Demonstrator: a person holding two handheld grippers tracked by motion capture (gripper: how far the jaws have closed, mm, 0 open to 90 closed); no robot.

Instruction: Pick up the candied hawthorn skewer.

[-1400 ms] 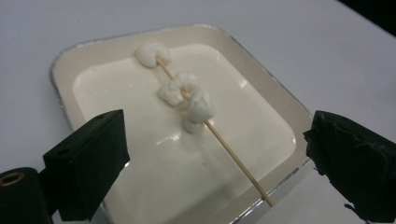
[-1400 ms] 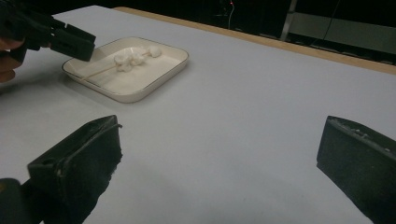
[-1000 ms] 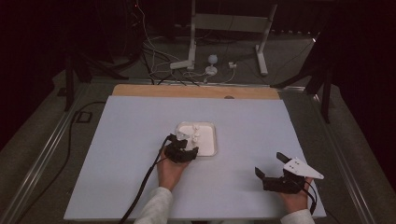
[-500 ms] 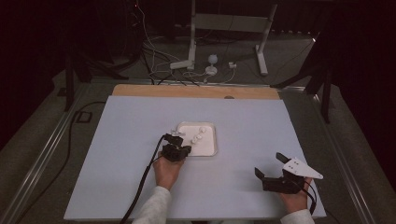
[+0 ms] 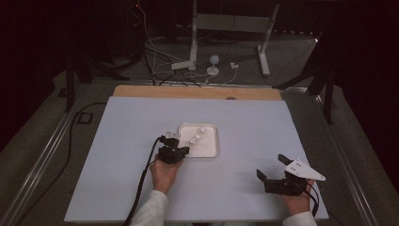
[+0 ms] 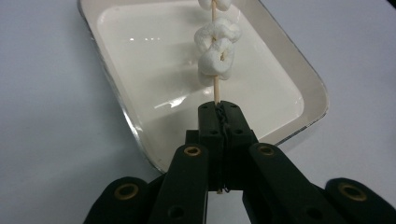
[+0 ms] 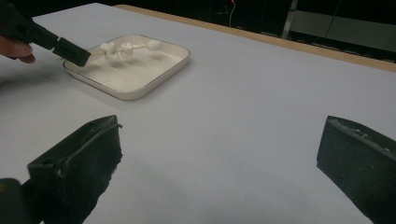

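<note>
High view: the left claw (image 5: 181,149) sits at the near-left corner of the white tray (image 5: 210,149), which rests near the middle of the pale counter (image 5: 117,141). The left hand (image 5: 164,173) enters from the bottom edge with a black cable trailing from it. A skewer (image 5: 194,139) loaded with marshmallows (image 5: 193,139) lies across the tray area, running from the claw toward the far side. The right claw (image 5: 271,167) rests near the lower right corner of the counter, well apart from the tray, with a grey three-cornered plate on top.

Left gripper view: the left claw (image 6: 219,112) has just been closing, and its jaws now stand pressed together on the wooden skewer (image 6: 215,88), which passes between the pads. The skewer extends away from the claw over the tray (image 6: 299,70). Three marshmallows (image 6: 217,51) are threaded on it; the nearest one sits just beyond the jaw tips. The marshmallows cast a shadow on the glossy tray floor.

Right gripper view: the right claw (image 7: 219,154) stands wide, both black jaws far apart with only bare counter (image 7: 243,93) between them. Farther off, the left claw (image 7: 79,57) holds the skewer (image 7: 135,46) about level over the tray (image 7: 154,79), with the marshmallows (image 7: 119,48) clear of the tray floor.
</note>
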